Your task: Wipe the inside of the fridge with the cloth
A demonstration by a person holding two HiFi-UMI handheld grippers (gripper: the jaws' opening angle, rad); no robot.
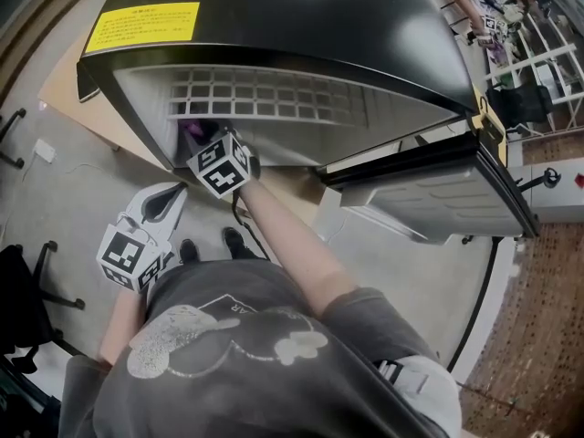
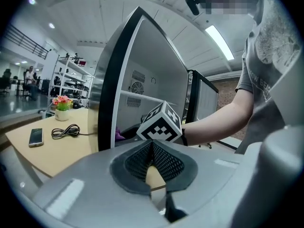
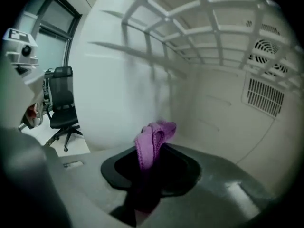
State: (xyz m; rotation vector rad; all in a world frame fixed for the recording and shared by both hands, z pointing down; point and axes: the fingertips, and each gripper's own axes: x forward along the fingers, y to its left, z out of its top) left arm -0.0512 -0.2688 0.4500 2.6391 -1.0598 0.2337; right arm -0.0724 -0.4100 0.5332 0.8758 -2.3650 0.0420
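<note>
We hold the right gripper (image 3: 151,148) inside the fridge (image 1: 301,26). Its jaws are clamped on the purple cloth (image 3: 153,139), which bunches up above them near a white side wall, under the wire shelf (image 3: 199,18). We cannot tell whether the cloth touches the wall. In the head view only a scrap of purple shows at the fridge's front edge, and the jaw tips sit out of sight behind the marker cube. The left gripper (image 2: 152,151) hangs outside, in front of that edge, with its jaws pressed together on nothing. The door (image 1: 438,194) stands open, partly cut off from us.
</note>
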